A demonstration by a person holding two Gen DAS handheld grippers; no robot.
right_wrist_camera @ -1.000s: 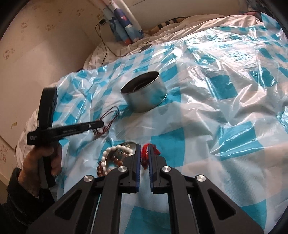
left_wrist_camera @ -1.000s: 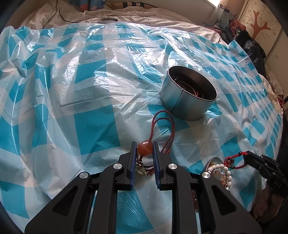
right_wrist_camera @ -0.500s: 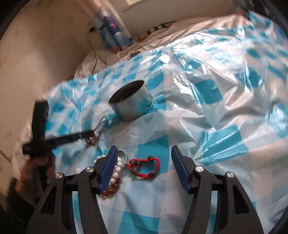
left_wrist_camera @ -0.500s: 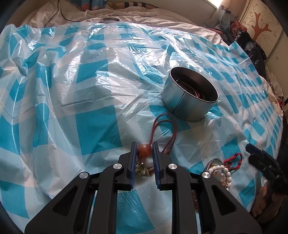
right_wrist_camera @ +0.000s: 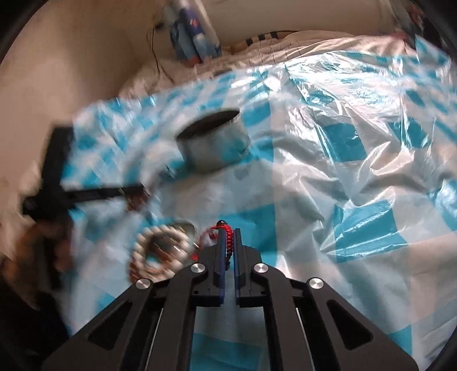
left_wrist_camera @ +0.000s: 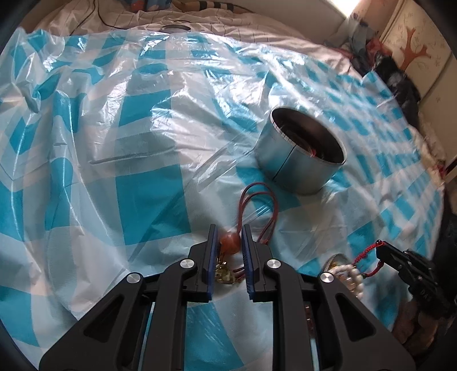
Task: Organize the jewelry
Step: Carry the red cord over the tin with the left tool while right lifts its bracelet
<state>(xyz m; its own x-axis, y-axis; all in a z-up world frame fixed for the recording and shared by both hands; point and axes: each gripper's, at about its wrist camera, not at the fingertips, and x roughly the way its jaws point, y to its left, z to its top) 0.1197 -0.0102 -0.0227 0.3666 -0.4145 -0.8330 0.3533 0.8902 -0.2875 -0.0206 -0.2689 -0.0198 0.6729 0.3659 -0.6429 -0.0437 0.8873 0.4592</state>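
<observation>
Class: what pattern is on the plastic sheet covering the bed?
Blue-and-white checks; the sheet shows best from the left wrist.

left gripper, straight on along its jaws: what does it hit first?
Probably the plastic sheet, where the dark red cord lies; the left gripper pitches down. The metal tin sits right of that line. Depth unclear.

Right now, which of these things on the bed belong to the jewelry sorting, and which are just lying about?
Part of the job:
round metal tin
amber bead on dark red cord, in the left gripper
red braided bracelet, in the right gripper
white bead bracelet

Lying about:
blue checked plastic sheet
black cable
</observation>
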